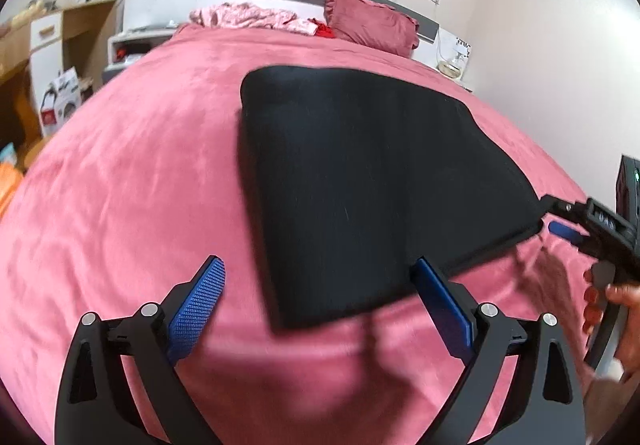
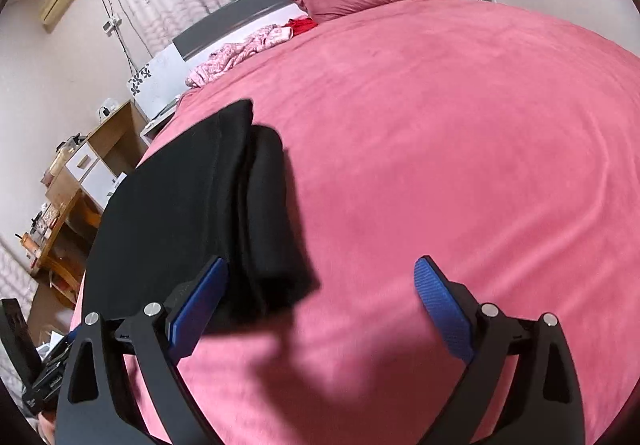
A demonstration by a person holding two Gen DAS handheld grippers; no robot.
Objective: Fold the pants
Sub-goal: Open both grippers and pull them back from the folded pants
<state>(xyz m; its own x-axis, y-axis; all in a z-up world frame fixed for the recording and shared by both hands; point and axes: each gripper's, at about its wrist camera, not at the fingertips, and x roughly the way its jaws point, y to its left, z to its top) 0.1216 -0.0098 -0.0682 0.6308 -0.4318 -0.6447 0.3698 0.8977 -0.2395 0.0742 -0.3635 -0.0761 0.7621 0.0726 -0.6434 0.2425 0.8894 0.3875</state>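
— Both grippers look empty to me. Left gripper has its blue pads spread wide, hovering over the near edge of the black pants, with nothing between the pads that it pinches.

— And the right gripper?

— Same, wide apart. In its own view the left pad sits just beside the near corner of the pants, the other pad over bare pink bedspread. From the left wrist view I can see it at the right corner of the cloth, jaws apart at the hem, a hand on its handle.

— So where does the folding stand?

— The pants lie flat on the bed as a compact, roughly trapezoid slab. The right wrist view shows stacked layers along the right edge, so I'd judge at least one fold is already made. I cannot tell how many layers there are; the cloth is too dark and the frame is blurred.

— What's left, then?

— Possibly one more fold to halve it, or only squaring up the edges. The near corner looks a little uneven. With both grippers open near the near edge, they could be about to take hold for that fold, or just let go; the pictures don't settle it.

— Anything else on the bed?

— A red pillow and crumpled pink clothes by the headboard, well apart from the pants.
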